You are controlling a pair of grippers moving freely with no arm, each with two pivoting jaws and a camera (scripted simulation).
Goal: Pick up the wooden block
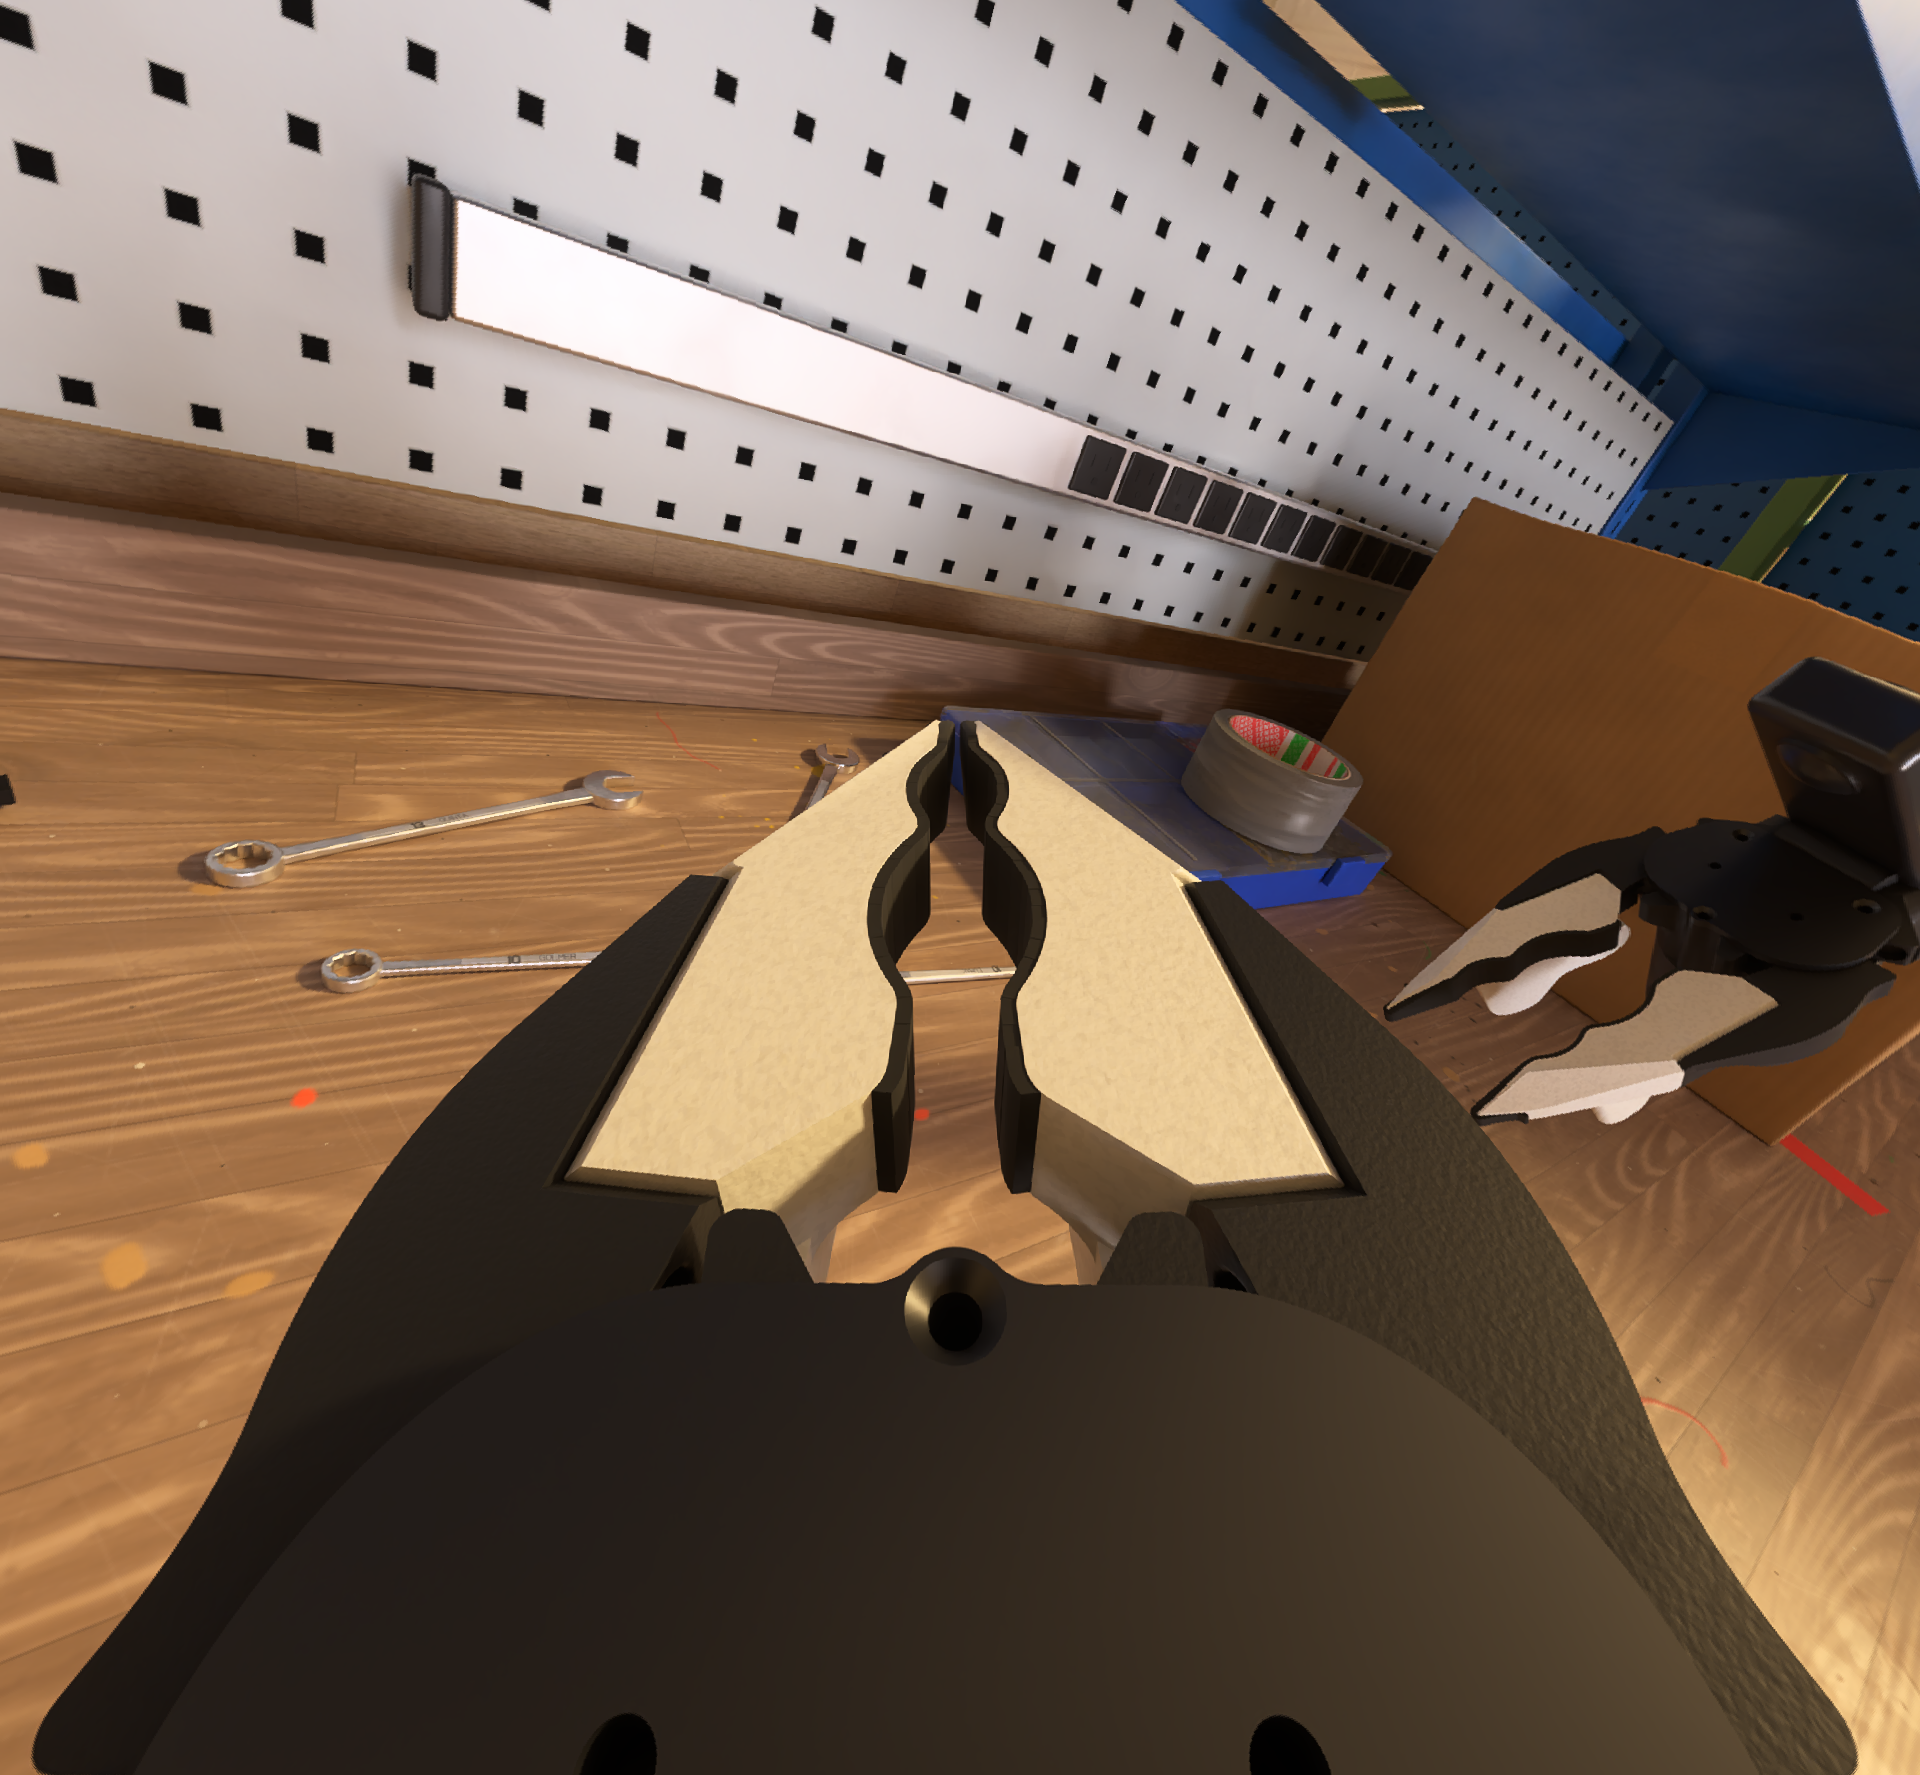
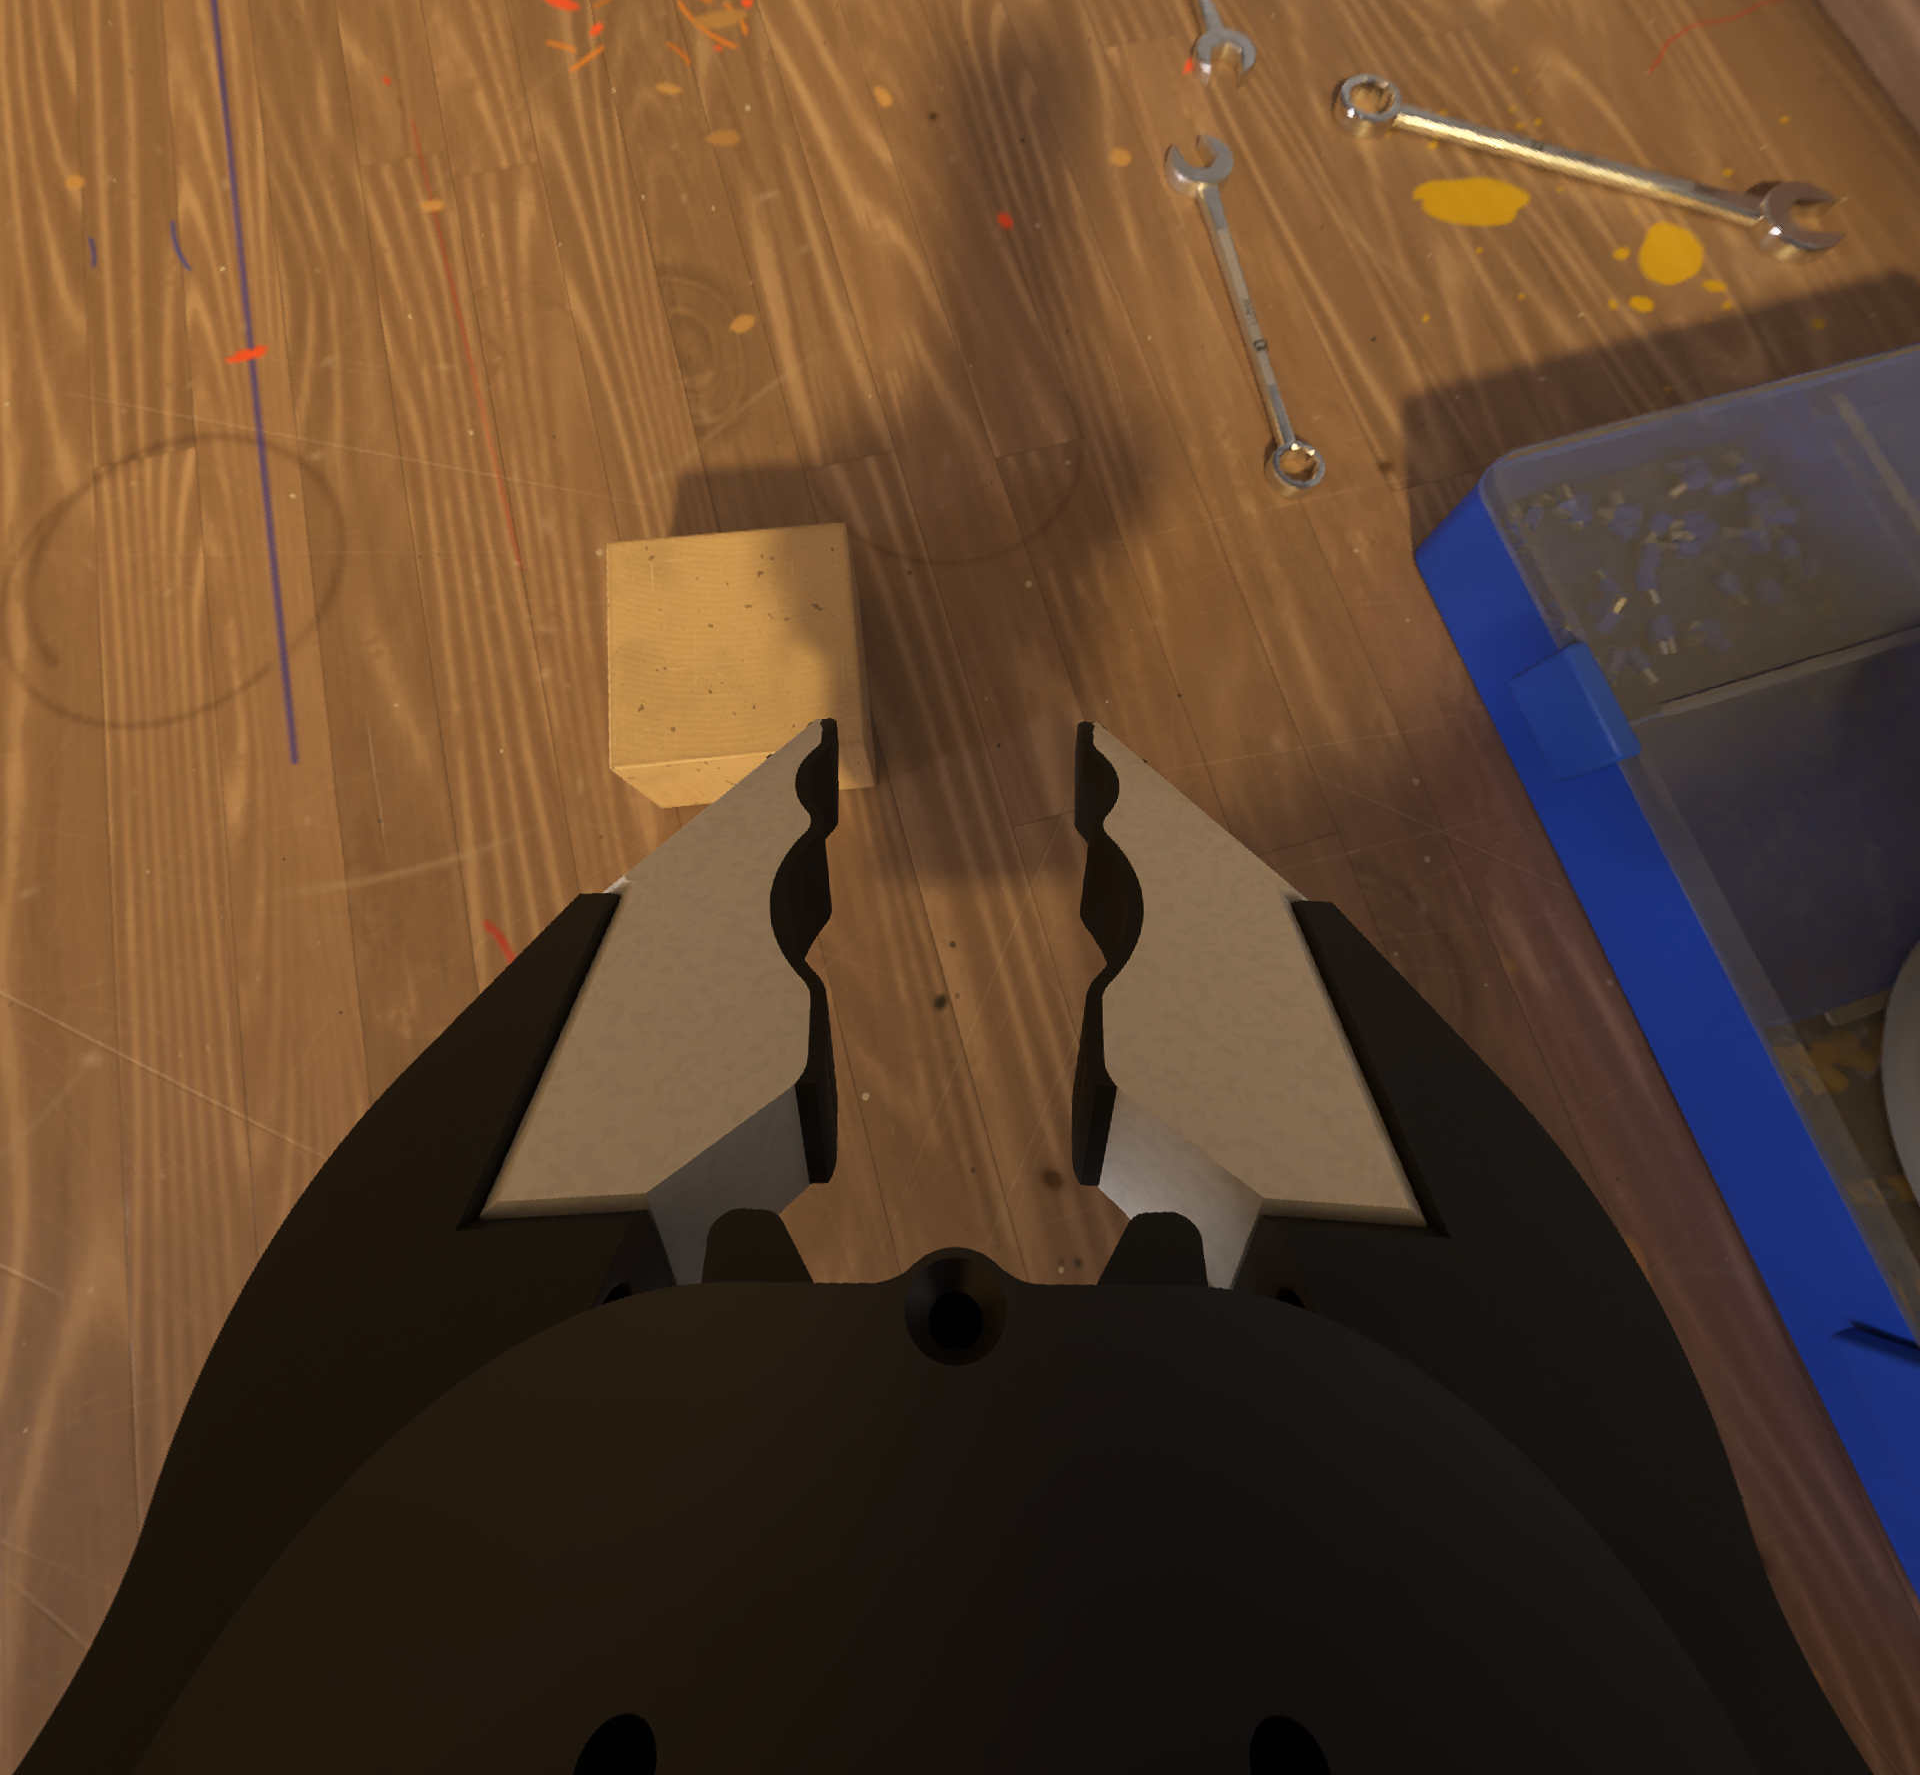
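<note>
The wooden block, a pale cube, sits on the wooden bench in the right wrist view, just ahead and left of centre. My right gripper is open and empty above the bench; its left fingertip overlaps the block's near right corner, and the gap between the fingers lies to the block's right. It also shows at the right of the left wrist view, open. My left gripper is shut and empty, above the bench and pointing toward the pegboard wall. The block is not in the left wrist view.
Several silver wrenches lie ahead right, also seen from the left wrist. A blue parts box with a clear lid stands at right, with a grey tape roll on it. A cardboard sheet leans at far right. The pegboard carries a light bar.
</note>
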